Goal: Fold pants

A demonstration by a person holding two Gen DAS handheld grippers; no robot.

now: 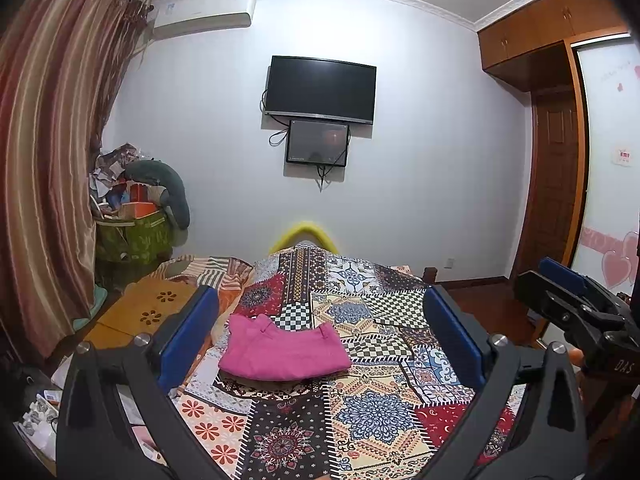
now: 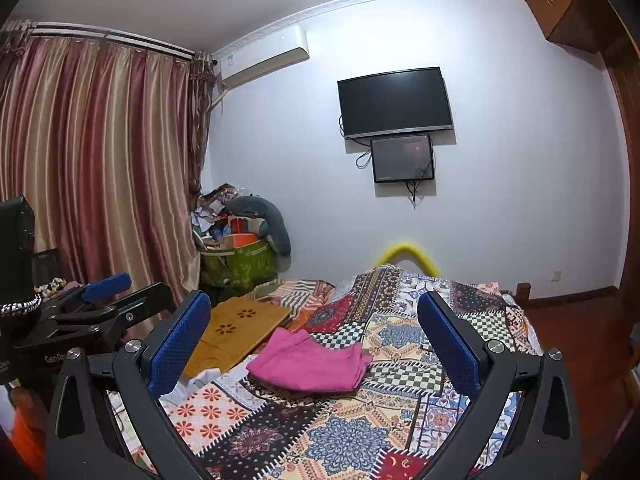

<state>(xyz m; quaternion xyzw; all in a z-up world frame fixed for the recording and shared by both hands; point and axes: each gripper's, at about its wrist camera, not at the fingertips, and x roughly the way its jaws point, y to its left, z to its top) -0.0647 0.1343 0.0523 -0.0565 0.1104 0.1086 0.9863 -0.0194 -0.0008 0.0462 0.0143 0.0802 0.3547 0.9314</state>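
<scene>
The pink pants lie folded on the bedspread, at twelve o'clock from both spread, empty grippers. Soft, light, floppy cloth; probably best pinched at a layered edge.

— What lay at the frame's centre?
— Pink pants, folded, on the patchwork bedspread.
— And the right gripper?
— Spread wide above them, gripping nothing; left gripper sat at left edge.

Pink pants lie folded into a compact stack on the bedspread.
</scene>
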